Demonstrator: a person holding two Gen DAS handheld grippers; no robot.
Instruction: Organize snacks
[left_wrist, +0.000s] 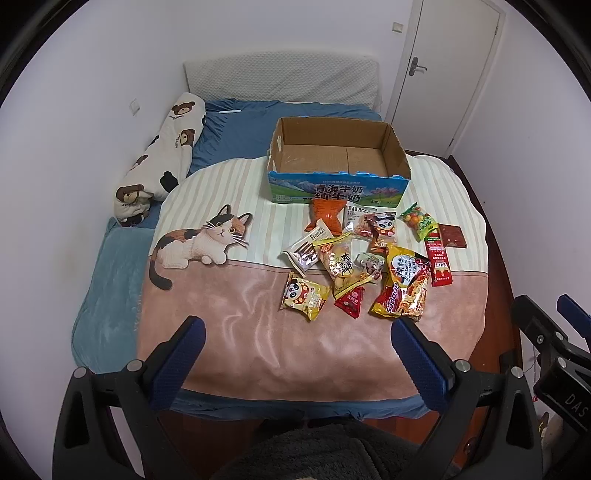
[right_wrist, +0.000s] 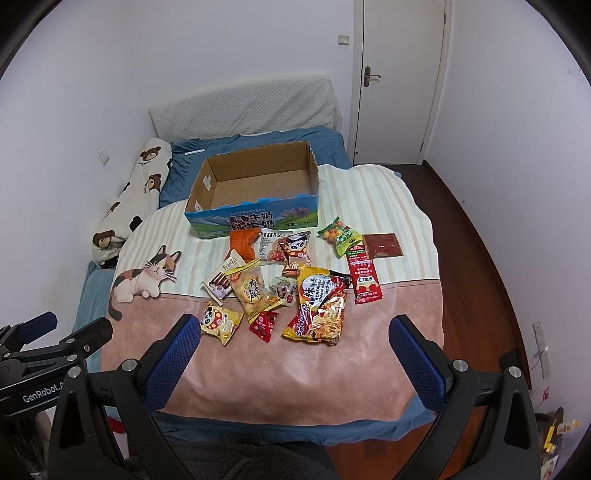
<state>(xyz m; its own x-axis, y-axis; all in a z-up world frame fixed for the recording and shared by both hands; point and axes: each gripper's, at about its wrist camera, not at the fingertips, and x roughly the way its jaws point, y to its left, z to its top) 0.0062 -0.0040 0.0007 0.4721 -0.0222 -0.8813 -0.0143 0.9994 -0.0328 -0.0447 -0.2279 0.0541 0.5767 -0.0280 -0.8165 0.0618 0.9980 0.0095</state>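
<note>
On the far left of the bed, a bear-print bolster (left_wrist: 162, 155) lies along the wall, well apart from the work. Next comes the cat blanket (left_wrist: 207, 240), which carries everything that matters. The left gripper (left_wrist: 295, 347) hovers over its pink near edge with jaws spread wide and nothing between them.

The cardboard box (left_wrist: 338, 186) stands open and empty at the far side of the blanket, and the snacks lie scattered just in front of it. Nearest the left jaws are the yellow panda packet (left_wrist: 304, 300) and the small red sachet (left_wrist: 350, 301). Behind them sits a knot of overlapping bags: the Franzzi wafer pack (left_wrist: 306, 251), a clear biscuit bag (left_wrist: 341, 266) and the orange packet (left_wrist: 328, 216), which touches the box front. To the right lie the large noodle packet (left_wrist: 404, 284), then the red sauce sachet (left_wrist: 439, 264), the candy bag (left_wrist: 421, 221) and a flat brown packet (left_wrist: 452, 235).

The right gripper (right_wrist: 295, 350) also hangs open and empty above the near edge.

The likely trouble is the pile: a grab there may pinch two crinkly bags together, or drag a neighbour along. The soft blanket gives under pressure, so flat sachets could slip out, and blanket fabric may get caught instead.
</note>
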